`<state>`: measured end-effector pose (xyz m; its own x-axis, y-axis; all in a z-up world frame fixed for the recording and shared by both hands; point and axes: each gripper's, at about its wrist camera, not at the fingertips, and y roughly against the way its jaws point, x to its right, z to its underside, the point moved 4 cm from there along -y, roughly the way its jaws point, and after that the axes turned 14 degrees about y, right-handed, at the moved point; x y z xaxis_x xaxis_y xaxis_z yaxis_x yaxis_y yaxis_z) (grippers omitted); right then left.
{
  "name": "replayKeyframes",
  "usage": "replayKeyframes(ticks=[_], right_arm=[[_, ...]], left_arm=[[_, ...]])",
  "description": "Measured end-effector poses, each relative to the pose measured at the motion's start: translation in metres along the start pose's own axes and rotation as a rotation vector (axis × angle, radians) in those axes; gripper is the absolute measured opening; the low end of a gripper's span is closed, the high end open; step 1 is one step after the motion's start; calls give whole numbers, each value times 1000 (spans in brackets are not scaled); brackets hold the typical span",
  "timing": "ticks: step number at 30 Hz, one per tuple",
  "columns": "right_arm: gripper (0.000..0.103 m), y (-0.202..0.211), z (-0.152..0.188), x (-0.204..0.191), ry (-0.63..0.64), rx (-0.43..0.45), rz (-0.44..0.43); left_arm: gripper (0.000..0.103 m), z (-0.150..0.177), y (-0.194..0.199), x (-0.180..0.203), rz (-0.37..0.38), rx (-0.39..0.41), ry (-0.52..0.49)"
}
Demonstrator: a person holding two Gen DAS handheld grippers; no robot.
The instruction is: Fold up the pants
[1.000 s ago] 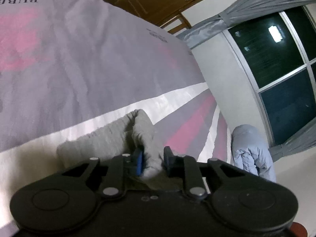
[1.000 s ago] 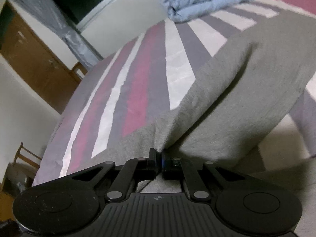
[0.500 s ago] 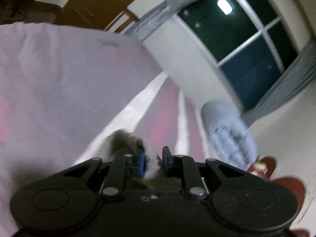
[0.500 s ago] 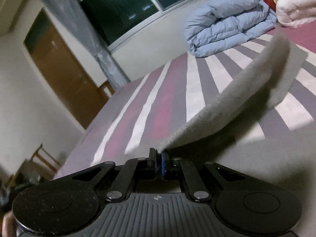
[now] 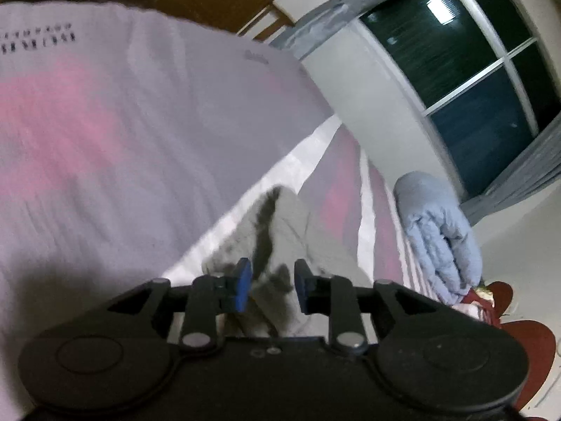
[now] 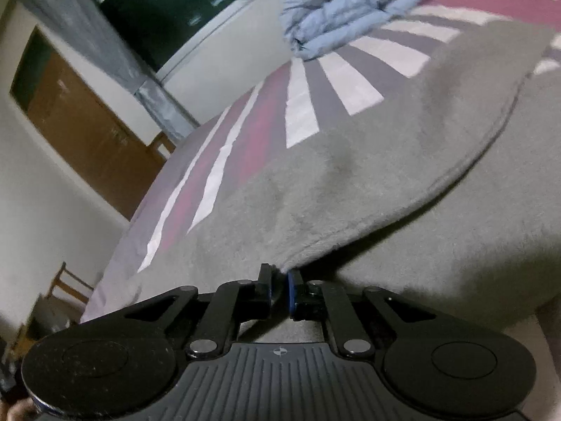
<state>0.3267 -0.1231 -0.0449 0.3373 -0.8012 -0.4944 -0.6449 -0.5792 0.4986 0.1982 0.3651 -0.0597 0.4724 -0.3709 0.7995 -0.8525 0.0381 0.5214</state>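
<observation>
The grey fleece pants (image 6: 368,182) lie on a striped bedspread (image 6: 245,133). In the right wrist view a folded layer of them spreads ahead, its hemmed edge curving to the right. My right gripper (image 6: 279,282) is shut on that edge at its near corner. In the left wrist view my left gripper (image 5: 271,280) is shut on a bunched fold of the pants (image 5: 280,231), which fills the gap between its blue pads and hangs a little above the bedspread (image 5: 122,122).
A folded light blue duvet (image 5: 441,235) lies at the far end of the bed, also in the right wrist view (image 6: 350,3). A dark window (image 5: 473,52) with grey curtains, a wooden door (image 6: 77,119) and a chair (image 6: 66,287) stand around the bed.
Both grippers keep their hold on the pants. The right one has dropped from a raised position, so the lifted layer now lies flatter over the pants. The left view has tilted back down toward the bed.
</observation>
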Motion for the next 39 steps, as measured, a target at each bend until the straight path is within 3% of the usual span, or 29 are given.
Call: replayKeyframes(ticks=[6,9,11,23,24,25,26,33,39], right_arm=[[8,18,-5,13,-35,22,-4],[8,25,-3,20,-40,27,20],[8,27,-2,24,-58,30,22],[8,13,-13,38,-119,5,10],[8,9,-14,40,-136,3,2],[8,6,-15,41,-147,-1,-1],[8,2,-16,43,-158,-9,0],[8,-3,-11,56,-284,-21,-52],[9,6,-3,57,-341,-35,-86]], left_arm=[[17,3,4,1,-11,36,45],[27,10,8,-1,-12,44,60],[41,13,7,-3,-16,46,68],[39,15,-18,3,-19,22,76],[33,13,-17,3,-11,27,79],[18,10,-17,3,3,27,83],[13,8,-17,3,14,24,83],[14,4,-25,2,51,-24,72],[26,13,-22,-6,51,-10,108]])
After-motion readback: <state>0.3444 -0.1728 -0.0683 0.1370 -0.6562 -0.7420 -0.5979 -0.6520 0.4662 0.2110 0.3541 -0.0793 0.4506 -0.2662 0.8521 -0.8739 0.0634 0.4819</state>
